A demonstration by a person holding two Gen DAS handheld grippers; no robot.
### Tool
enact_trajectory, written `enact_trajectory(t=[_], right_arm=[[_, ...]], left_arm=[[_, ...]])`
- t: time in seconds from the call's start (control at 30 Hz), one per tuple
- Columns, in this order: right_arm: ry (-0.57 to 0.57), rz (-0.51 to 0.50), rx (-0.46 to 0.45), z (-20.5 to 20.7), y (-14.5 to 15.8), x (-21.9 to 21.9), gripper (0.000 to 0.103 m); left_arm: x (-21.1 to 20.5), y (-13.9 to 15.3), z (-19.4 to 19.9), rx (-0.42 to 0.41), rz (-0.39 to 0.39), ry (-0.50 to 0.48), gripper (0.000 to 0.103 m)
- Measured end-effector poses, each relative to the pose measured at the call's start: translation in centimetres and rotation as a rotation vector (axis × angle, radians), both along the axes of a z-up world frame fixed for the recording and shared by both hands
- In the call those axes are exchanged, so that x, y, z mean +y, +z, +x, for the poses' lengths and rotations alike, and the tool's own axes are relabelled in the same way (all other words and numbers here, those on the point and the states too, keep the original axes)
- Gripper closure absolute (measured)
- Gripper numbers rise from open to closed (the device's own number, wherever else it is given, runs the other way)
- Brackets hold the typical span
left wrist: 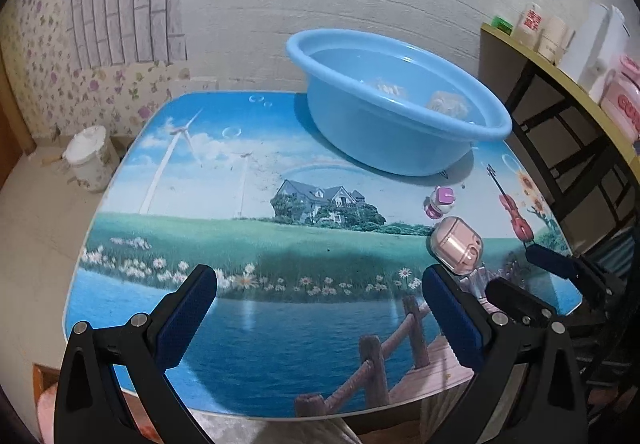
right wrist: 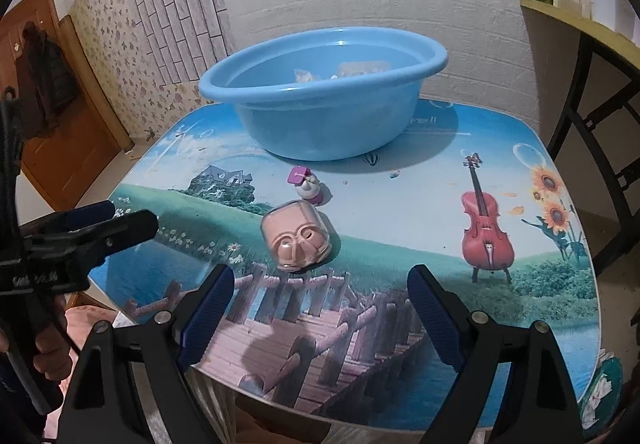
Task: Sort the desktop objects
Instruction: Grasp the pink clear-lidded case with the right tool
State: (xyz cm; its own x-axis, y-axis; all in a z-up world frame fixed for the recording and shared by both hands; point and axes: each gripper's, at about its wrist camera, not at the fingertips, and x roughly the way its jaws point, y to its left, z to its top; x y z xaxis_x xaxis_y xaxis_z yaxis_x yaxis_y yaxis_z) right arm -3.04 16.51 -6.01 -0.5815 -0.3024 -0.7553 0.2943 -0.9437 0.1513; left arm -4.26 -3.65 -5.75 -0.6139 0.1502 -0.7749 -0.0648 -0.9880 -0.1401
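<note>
A pink earbud case in a clear shell (right wrist: pixel 297 240) lies on the picture-printed table (right wrist: pixel 400 228), just ahead of my right gripper (right wrist: pixel 320 288), which is open and empty. A small pink and white toy figure (right wrist: pixel 308 186) stands behind the case. A blue plastic basin (right wrist: pixel 320 92) sits at the back with a few pale items inside. In the left wrist view the case (left wrist: pixel 458 246) and toy (left wrist: pixel 439 202) are at the right, the basin (left wrist: pixel 392 104) behind them. My left gripper (left wrist: pixel 320 298) is open and empty over the table's near edge.
A yellow-topped shelf (left wrist: pixel 560 72) with bottles and pink containers stands to the right. A white bucket (left wrist: pixel 90 158) sits on the floor at the left. A brown door (right wrist: pixel 52 104) is at the far left. The wall is close behind the table.
</note>
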Motion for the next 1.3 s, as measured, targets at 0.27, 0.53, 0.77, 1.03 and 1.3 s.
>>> enact_trajectory(t=[0.27, 0.53, 0.77, 1.03, 1.3], right_arm=[[0.059, 0.048, 0.008, -2.0, -1.0, -1.9, 0.013], [0.093, 0.056, -0.005, -4.2, -2.4, -2.8, 0.03], [0.158, 0.089, 0.024, -3.9, -2.6, -3.5, 0.052], [0.088, 0.039, 0.009, -3.9, -2.4, 0.3, 0.057], [-0.041, 0.045, 0.017, -3.7, -2.1, 5.6, 0.057]], left_arm=[[-0.6, -0.5, -1.0, -0.003, 0.022, 0.002, 0.0], [0.1, -1.0, -2.0, -0.005, -0.022, -0.021, 0.0], [1.0, -1.3, -2.7, -0.022, -0.001, -0.026, 0.0], [3.6, -1.1, -3.4, -0.017, -0.018, -0.067, 0.0], [7.4, -1.3, -3.7, 0.0, -0.031, -0.091, 0.0]])
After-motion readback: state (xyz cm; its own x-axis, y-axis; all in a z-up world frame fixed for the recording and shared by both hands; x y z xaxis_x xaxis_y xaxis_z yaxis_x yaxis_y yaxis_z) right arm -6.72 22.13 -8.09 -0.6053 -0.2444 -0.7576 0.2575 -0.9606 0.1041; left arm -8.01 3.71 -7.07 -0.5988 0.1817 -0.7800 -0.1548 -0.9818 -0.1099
